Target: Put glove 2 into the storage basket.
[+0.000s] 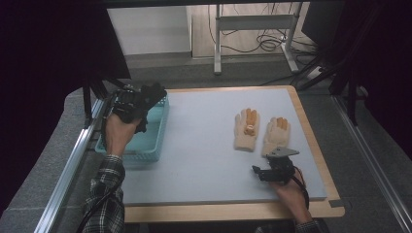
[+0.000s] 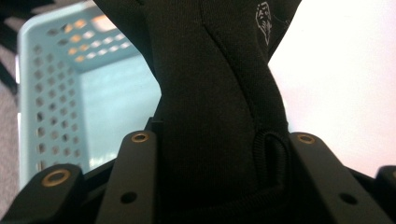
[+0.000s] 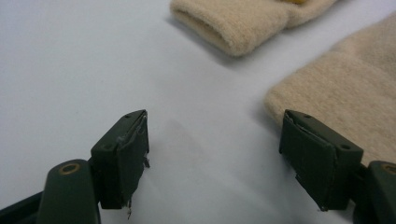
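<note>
Over the teal basket (image 1: 156,127), left tool (image 1: 148,99) pinches a black glove (image 2: 219,93) — not dropped yet. Right tool (image 1: 258,171) spread beside two beige gloves (image 1: 262,130) left on the desk (image 1: 204,145).

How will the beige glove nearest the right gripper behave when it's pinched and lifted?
Probably floppy: the beige glove is soft knit lying flat, so it should sag. Likely light. The open right gripper may grip its fuzzy cuff well; it won't roll.

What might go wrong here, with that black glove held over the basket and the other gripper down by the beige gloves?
The black glove is pinched at one narrow part by the left gripper, so it may drape over the basket rim instead of dropping inside. The right gripper is open beside the near beige glove; closing there could catch just an edge, or drag it.
</note>
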